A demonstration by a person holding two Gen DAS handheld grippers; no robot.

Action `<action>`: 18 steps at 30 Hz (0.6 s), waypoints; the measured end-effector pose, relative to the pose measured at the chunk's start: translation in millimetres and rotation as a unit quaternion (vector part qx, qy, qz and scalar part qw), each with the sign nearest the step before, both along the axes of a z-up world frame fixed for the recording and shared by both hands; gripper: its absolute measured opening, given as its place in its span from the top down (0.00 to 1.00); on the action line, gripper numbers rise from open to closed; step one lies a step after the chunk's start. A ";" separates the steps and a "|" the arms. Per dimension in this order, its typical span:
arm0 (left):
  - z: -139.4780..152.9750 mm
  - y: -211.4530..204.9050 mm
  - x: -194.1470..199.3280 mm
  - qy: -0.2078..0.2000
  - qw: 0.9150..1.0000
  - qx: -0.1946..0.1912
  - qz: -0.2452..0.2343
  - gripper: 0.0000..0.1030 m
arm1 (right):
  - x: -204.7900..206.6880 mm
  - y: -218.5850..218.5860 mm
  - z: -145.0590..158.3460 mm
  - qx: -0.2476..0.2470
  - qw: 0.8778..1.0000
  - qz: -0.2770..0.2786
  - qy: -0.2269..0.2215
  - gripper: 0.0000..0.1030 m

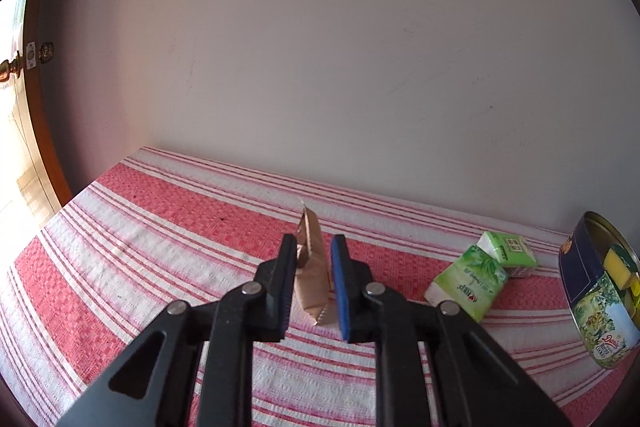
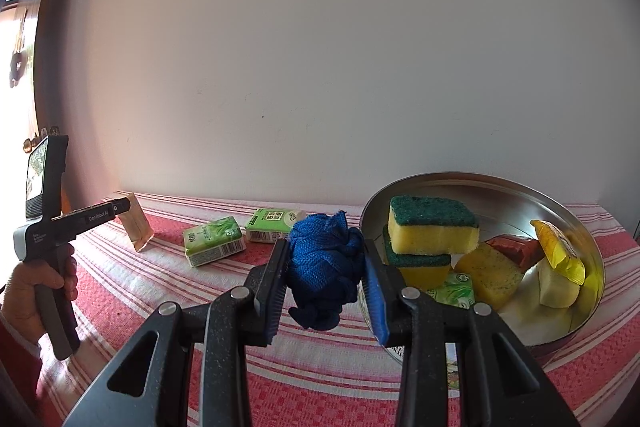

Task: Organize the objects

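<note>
On a table covered with a red-and-white striped cloth (image 1: 168, 227), the left gripper (image 1: 314, 281) has its fingers closed narrow on a small tan paper sachet (image 1: 312, 267), standing upright near the table's back edge. The sachet's long axis runs away from the fingers, toward the wall. The right gripper (image 2: 326, 291) clamps a crumpled blue cloth (image 2: 326, 267), touching the near rim of a round metal tin (image 2: 480, 183) at the table's right end. That tin holds sponges and packets. The right hand is nearer the tin, so its cloth likely drops in next.
</note>
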State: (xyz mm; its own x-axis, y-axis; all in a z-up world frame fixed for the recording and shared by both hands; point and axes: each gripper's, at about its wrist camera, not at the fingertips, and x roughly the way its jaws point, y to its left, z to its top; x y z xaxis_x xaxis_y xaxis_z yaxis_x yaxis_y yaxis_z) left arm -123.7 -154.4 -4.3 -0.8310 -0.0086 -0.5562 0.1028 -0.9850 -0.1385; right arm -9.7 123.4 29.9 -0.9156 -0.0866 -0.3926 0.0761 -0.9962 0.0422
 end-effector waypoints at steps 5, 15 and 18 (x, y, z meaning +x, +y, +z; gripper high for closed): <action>-8.7 5.5 -9.0 -0.043 0.999 0.001 -0.001 0.84 | -1.5 2.9 -0.2 -0.007 1.000 -0.001 -0.004 0.63; -24.2 25.5 -40.7 -0.109 0.994 -0.013 -0.022 0.81 | -4.1 1.0 -2.5 -0.003 1.000 -0.002 -0.010 0.63; -23.5 19.0 -37.9 -0.098 0.995 0.007 -0.028 0.82 | -5.6 3.1 -3.6 -0.006 1.000 -0.005 -0.012 0.63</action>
State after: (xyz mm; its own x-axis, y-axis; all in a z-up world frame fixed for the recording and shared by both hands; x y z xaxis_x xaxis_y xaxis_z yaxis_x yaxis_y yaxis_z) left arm -161.6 -135.4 -27.8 -0.7062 0.0434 -0.7067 0.0742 -0.9881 -0.1349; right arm -15.3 126.5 26.3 -0.9066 -0.0832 -0.4137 0.0659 -0.9963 0.0561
